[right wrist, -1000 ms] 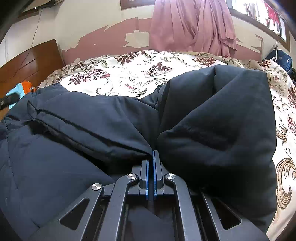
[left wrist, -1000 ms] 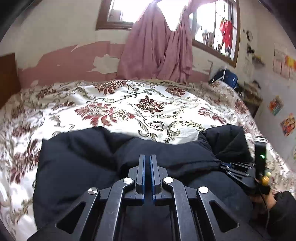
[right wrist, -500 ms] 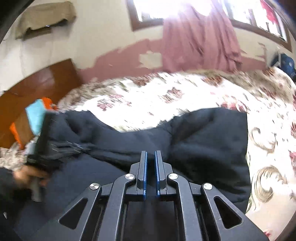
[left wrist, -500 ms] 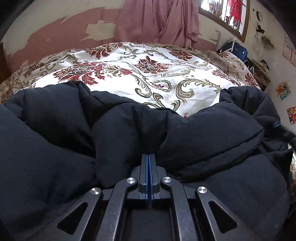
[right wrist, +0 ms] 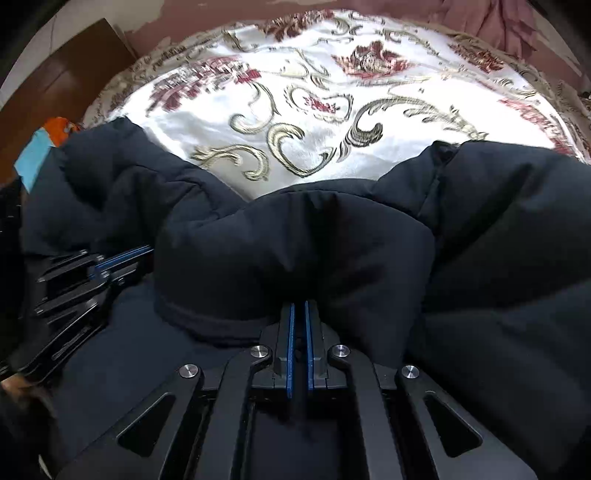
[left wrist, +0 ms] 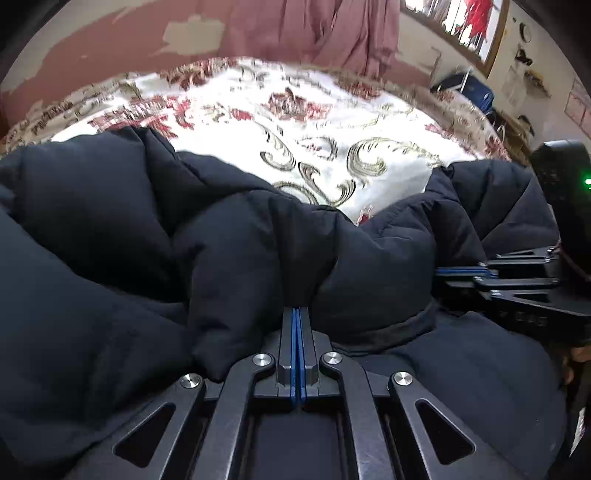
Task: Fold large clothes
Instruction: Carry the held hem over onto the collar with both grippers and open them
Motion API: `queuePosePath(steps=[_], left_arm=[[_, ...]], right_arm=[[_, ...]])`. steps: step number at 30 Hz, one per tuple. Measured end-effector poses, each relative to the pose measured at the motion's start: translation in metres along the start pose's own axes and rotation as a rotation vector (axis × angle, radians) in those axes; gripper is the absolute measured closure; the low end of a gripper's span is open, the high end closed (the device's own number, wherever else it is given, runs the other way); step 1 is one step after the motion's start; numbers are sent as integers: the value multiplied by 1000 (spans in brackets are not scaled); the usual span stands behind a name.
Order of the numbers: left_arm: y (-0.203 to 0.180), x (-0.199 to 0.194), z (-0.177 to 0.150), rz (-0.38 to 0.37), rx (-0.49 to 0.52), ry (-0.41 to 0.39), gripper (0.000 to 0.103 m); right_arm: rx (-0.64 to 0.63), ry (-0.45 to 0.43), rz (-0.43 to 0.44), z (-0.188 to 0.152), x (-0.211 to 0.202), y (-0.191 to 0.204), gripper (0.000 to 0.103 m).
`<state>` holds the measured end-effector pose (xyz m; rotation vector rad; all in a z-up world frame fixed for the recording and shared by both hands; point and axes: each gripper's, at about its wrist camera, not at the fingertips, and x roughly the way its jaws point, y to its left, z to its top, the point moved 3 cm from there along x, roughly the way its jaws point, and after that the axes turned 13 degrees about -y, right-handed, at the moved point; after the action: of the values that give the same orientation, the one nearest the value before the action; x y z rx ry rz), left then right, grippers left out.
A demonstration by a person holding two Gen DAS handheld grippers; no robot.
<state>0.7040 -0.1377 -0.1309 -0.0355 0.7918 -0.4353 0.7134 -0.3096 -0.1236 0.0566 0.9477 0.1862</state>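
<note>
Dark navy padded jacket (left wrist: pixel 258 251) lies on the bed, bunched into thick rolls across the near half of both views; a fold of it is raised into a ridge directly ahead of each gripper, with flatter jacket fabric below and toward the camera. Left gripper (left wrist: pixel 297 314): blue-lined jaws pressed together, tips buried in the underside of the puffed fold, so it is clamped on the jacket fabric. Right gripper (right wrist: pixel 299 310): jaws nearly together, a narrow slit showing between the blue pads, tips likewise pushed into the fold above a stitched hem band; it pinches the jacket there. Each gripper shows in the other's view: the right one enters the left wrist view from the right edge (left wrist: pixel 517 277), lying roughly level against the jacket, a green light on its body above; the left one enters the right wrist view from the left edge (right wrist: pixel 85 273), also lying against the fabric. The two are near each other, on the same fold. Beyond the jacket, the bedspread (right wrist: pixel 314 103) is white satin with red flowers and gold scrolls, bare up to the far edge. Behind it: wall with peeling pink paint (left wrist: pixel 110 40), pink curtain (left wrist: pixel 314 29), window (left wrist: pixel 461 22) upper right. Brown wooden headboard (right wrist: pixel 62 77) at left in the right wrist view, with orange and light blue cloth (right wrist: pixel 44 140) beside it. Both views show motion blur.
</note>
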Motion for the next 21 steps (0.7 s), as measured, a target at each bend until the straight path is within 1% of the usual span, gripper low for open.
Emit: queuePosePath(steps=[3, 7, 10, 12, 14, 15, 17, 18, 19, 21], left_arm=[[3, 13, 3, 9, -27, 33, 99], [0, 22, 4, 34, -25, 26, 99], [-3, 15, 2, 33, -7, -18, 99], [-5, 3, 1, 20, -9, -66, 99], [-4, -7, 1, 19, -12, -90, 99], [-5, -12, 1, 27, -19, -87, 99], [-7, -23, 4, 66, -29, -81, 99], [-8, -31, 7, 77, -40, -92, 100], [-8, -38, 7, 74, -49, -104, 100], [-9, -53, 9, 46, -88, -134, 98]], right_arm=[[-3, -28, -8, -1, 18, 3, 103], [12, -104, -17, -4, 29, 0, 103], [-3, -160, -32, -11, 20, 4, 103], [3, -199, -25, -14, 10, 4, 103], [11, -232, -20, -17, -2, 4, 102], [15, -243, -20, -17, -9, 4, 100], [17, -258, -26, -21, -22, 4, 95], [15, -269, -25, -21, -29, 6, 88], [13, -286, -19, -21, -37, 7, 76], [5, -323, -15, -23, -52, 5, 62]])
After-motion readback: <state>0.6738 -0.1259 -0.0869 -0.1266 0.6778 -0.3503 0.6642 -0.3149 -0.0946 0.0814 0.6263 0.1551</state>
